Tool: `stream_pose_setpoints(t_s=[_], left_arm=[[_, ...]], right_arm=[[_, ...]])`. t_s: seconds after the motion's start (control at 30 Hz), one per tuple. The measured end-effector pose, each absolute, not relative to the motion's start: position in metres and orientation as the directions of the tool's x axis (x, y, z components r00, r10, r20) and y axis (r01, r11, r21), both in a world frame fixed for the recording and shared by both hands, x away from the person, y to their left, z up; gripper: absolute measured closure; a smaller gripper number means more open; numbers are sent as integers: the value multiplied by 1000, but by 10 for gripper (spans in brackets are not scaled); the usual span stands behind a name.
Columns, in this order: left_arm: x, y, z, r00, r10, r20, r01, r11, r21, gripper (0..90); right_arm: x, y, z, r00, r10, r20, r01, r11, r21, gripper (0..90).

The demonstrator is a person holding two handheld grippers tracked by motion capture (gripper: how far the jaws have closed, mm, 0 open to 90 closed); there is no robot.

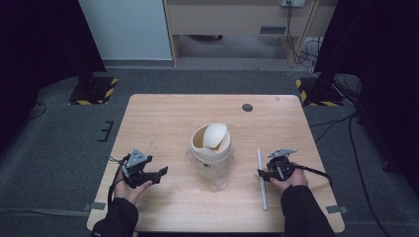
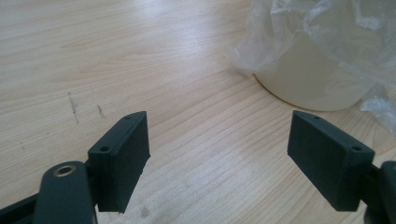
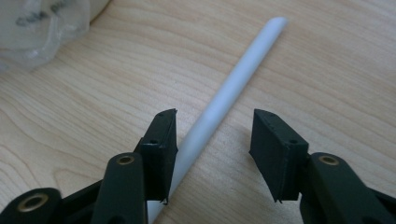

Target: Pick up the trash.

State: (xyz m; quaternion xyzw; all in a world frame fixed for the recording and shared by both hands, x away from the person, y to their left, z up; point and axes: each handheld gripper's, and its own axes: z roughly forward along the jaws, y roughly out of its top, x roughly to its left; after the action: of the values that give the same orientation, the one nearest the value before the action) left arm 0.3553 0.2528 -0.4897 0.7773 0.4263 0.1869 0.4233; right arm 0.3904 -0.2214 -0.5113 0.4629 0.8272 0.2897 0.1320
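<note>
At the lower left of the high view our left gripper [image 1: 159,174] rests on the table [image 1: 163,118], jaws spread wide around nothing, aimed at the cream bin [image 1: 211,148] in its clear bag [image 1: 217,175] at centre. At lower right, our right gripper [image 1: 261,172] stands partly open over the white rod [image 3: 224,95], which lies between its jaws against one pad.

Black sleeves; black left hand-held gripper [image 1: 160,174], right hand-held gripper [image 1: 260,173], grey plates, trailing cables.
</note>
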Motion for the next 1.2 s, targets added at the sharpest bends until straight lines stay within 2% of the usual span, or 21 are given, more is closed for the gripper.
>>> stream_pose_setpoints(t_s=[0.63, 0.97, 1.2], left_arm=[[357, 253, -494, 559, 824, -93, 539, -276, 796, 195], [357, 254, -493, 557, 824, -106, 538, -260, 802, 197], [356, 255, -490, 550, 828, -109, 531, -246, 811, 200]], right_arm=[[393, -222, -514, -528, 849, 20, 698, 421, 580, 785], [394, -222, -512, -525, 850, 37, 708, 412, 573, 793], [393, -230, -500, -505, 860, 79, 671, 334, 662, 793]])
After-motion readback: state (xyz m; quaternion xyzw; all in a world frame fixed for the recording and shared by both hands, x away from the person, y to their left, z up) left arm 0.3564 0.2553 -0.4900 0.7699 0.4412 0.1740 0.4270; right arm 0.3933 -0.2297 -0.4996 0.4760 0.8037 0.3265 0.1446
